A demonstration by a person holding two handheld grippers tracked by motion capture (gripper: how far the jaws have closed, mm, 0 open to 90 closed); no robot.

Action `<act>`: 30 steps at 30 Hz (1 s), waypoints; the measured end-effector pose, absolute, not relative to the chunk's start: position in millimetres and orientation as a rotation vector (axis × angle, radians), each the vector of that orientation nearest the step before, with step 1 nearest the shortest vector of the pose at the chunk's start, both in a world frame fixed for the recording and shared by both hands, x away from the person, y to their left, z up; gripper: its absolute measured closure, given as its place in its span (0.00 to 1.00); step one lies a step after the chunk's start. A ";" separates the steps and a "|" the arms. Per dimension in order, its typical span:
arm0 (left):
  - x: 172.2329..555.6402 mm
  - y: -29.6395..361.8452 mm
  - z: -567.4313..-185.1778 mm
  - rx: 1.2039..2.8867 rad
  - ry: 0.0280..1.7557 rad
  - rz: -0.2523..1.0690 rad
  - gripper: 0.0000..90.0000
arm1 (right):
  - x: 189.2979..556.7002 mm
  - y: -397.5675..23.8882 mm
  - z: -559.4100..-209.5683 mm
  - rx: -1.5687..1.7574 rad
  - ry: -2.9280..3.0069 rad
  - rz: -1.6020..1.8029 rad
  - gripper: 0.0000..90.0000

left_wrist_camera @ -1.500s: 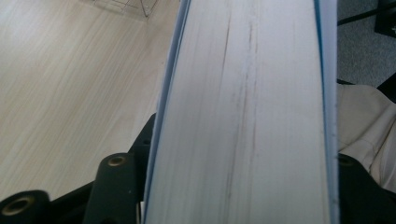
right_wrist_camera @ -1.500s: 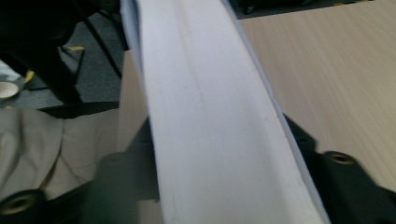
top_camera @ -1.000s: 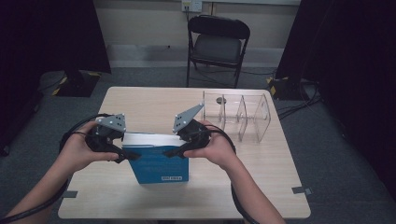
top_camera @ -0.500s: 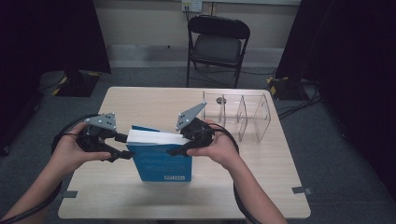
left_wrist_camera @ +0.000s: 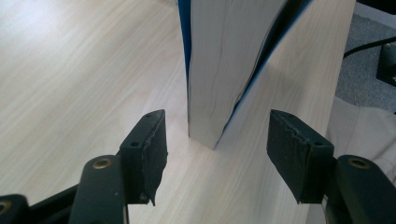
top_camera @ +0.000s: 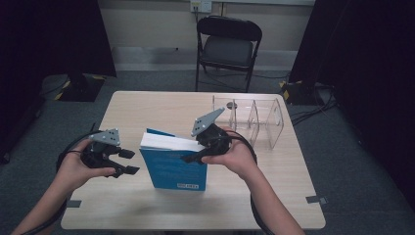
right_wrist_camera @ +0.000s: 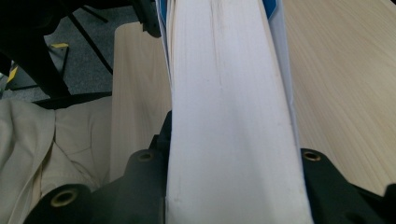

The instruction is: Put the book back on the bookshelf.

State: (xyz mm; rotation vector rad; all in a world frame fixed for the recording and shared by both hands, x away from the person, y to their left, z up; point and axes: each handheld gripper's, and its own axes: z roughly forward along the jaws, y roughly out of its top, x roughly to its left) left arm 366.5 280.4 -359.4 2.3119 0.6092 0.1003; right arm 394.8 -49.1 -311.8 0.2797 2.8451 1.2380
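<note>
A thick blue-covered book (top_camera: 173, 171) stands on its edge on the wooden table (top_camera: 147, 107), white page block facing up. My right gripper (top_camera: 193, 152) is shut on the book's top right corner; in the right gripper view the page block (right_wrist_camera: 229, 116) fills the gap between the right gripper's (right_wrist_camera: 233, 175) jaws. My left gripper (top_camera: 133, 161) hovers just left of the book, open and apart from it. In the left gripper view the book's lower corner (left_wrist_camera: 219, 70) stands beyond the left gripper (left_wrist_camera: 217, 123), and neither pad (left_wrist_camera: 156, 149) touches it.
A clear plastic organiser (top_camera: 254, 120) with several compartments sits at the table's back right. A black folding chair (top_camera: 227, 44) stands beyond the far edge. The near table edge and a beige trouser leg (right_wrist_camera: 42, 140) lie close by.
The left gripper has drawn back to the left and lower, away from the book's left edge. The book stands taller and more upright than a second ago, with the right gripper still on it.
</note>
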 end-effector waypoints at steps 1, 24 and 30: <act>366.1 281.4 -363.2 2.318 0.609 0.102 0.43 | 394.8 -48.8 -311.7 0.286 2.844 1.235 0.68; 357.1 284.1 -454.5 2.352 0.632 0.015 0.43 | 400.3 -35.6 -315.4 0.376 2.851 1.280 0.53; 356.4 283.9 -469.1 2.367 0.629 0.022 0.43 | 401.2 -26.0 -313.8 0.374 2.866 1.244 0.51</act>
